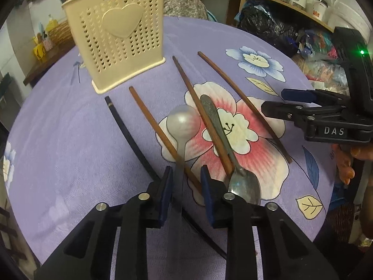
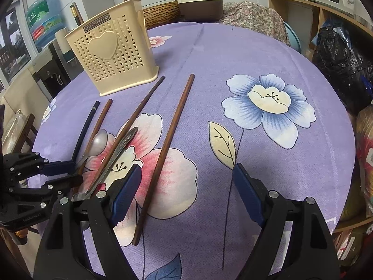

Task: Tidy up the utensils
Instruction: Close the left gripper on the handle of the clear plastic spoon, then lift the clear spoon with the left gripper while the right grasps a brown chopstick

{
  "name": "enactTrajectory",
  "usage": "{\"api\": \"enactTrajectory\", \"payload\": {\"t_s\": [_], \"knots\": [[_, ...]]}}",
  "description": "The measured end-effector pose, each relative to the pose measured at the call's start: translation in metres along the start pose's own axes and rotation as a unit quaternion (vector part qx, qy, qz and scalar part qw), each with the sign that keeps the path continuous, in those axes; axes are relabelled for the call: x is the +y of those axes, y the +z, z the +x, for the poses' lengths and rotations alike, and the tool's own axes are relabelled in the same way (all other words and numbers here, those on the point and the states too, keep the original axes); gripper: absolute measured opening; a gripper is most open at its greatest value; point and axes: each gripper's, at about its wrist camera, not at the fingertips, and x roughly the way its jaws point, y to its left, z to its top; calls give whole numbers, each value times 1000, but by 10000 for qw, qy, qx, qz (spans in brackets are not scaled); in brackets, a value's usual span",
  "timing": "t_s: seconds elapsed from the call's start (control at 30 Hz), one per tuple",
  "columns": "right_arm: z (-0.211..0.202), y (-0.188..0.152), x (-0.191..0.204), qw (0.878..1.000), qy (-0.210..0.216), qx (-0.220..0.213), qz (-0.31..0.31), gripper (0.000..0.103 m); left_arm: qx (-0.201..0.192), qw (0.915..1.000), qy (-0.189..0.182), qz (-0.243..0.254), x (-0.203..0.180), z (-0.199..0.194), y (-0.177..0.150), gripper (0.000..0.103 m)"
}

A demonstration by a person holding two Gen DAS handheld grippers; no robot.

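- Spoon (image 1: 180, 126), pale and probably light plastic, lies on the purple tablecloth (image 1: 70, 140) among the chopsticks (image 1: 202, 114), its handle running between the jaws of our left gripper (image 1: 186, 184).
- Left gripper stands narrowed around that handle; we cannot tell whether the pads press it yet.
- Right gripper (image 2: 186, 193) hangs wide open with nothing in its grasp, a brown chopstick (image 2: 167, 149) below it.
- Handle looks stiff, smooth and thin, so we judge it may slip; mid-handle seems the best hold.
- Holder (image 1: 116, 35), the cream perforated one, stands upright beyond the utensils.

Purple floral tablecloth (image 2: 233, 53), wooden shelf (image 2: 298, 7), water bottle (image 2: 42, 18).
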Motion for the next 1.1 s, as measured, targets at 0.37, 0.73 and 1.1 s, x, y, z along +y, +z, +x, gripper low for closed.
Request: {"api": "enactTrajectory", "payload": {"t_s": [0.37, 0.73, 1.1], "knots": [[0, -1, -2, 9999, 31, 2, 119, 80, -350, 9968, -146, -697, 9, -10, -2, 8], [0, 0, 4, 10000, -37, -38, -3, 80, -775, 9667, 386, -2408, 77, -27, -34, 8], [2, -2, 11, 9997, -160, -38, -182, 80, -753, 9591, 651, -2649, 76, -23, -45, 34]]}}
